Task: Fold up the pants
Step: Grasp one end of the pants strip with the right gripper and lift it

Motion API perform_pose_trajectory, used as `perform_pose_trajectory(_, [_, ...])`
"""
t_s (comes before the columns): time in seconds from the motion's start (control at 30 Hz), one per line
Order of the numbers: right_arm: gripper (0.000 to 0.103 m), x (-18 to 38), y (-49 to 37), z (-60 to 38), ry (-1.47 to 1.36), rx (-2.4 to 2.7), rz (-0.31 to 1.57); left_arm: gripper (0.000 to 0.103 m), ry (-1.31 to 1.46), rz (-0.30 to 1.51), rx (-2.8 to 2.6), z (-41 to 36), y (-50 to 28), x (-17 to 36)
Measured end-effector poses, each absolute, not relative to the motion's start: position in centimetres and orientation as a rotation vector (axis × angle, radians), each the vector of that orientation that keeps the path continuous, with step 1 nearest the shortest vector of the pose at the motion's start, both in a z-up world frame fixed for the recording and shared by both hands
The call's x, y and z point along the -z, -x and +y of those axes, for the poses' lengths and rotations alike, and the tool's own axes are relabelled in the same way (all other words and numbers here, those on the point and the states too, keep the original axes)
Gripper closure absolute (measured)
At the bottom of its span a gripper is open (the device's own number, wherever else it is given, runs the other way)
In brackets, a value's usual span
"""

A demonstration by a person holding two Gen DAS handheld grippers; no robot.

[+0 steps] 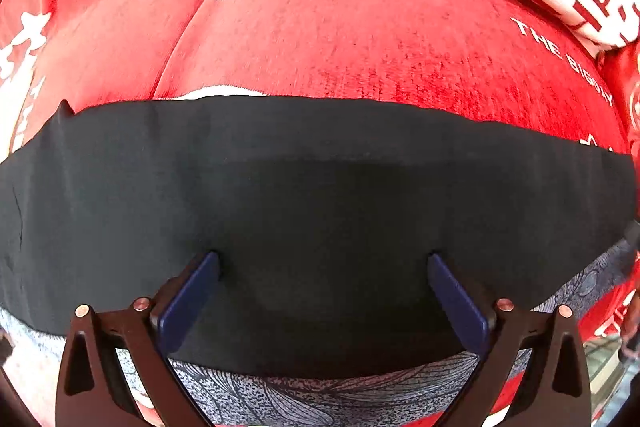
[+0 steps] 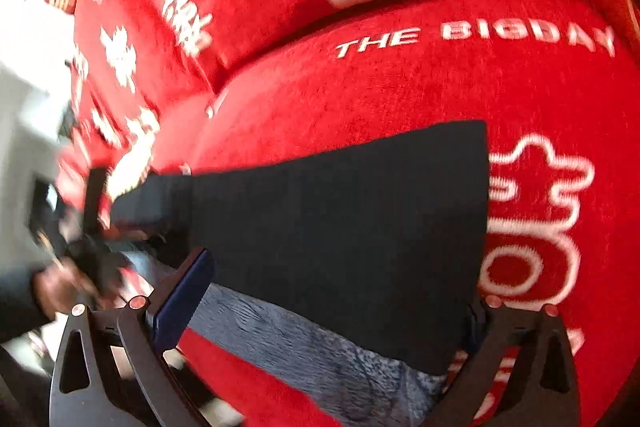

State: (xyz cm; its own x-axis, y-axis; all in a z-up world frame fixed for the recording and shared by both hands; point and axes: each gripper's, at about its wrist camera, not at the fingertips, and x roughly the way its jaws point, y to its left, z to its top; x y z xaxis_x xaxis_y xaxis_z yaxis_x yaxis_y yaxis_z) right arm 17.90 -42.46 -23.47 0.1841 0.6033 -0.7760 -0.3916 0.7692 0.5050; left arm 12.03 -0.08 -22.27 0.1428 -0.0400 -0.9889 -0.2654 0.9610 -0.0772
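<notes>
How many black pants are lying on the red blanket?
1. The black pants lie flat across the red blanket, in front of the open left gripper. The right gripper, also open, sees the same pants. More could be out of view.

Red printed blanket (image 1: 360, 39), grey patterned cloth (image 1: 304, 399)
</notes>
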Motion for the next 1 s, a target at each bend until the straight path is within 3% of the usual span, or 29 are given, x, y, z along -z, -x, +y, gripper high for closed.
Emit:
perform_pose_trajectory(0.1, [0.002,23.8,-18.4,-43.6,-0.354,-0.697,1.17,0.0,0.252,1.426,-0.157,-0.1,-11.9,22.1])
perform_pose_trajectory(0.23, [0.005,23.1,-18.7,-41.7,-0.292,-0.729,1.206,0.0,0.246,1.41,-0.138,-0.5,-12.6,22.7])
perform_pose_trajectory(0.3, [0.037,23.0,-19.0,-42.5,-0.341,-0.723,1.218,0.0,0.243,1.413,-0.135,-0.6,-12.5,22.6])
perform_pose_trajectory(0.33, [0.07,23.1,-19.0,-43.3,-0.36,-0.699,1.226,0.0,0.241,1.414,-0.133,-0.7,-12.3,22.3])
perform_pose_trajectory(0.53, [0.081,21.6,-17.7,-43.1,-0.322,-0.708,1.207,0.0,0.227,1.403,-0.109,-1.1,-11.9,21.7])
perform_pose_trajectory(1.0, [0.082,9.4,-10.8,-33.1,-0.292,-0.835,1.016,0.0,0.22,1.407,-0.101,1.4,-12.0,19.6])
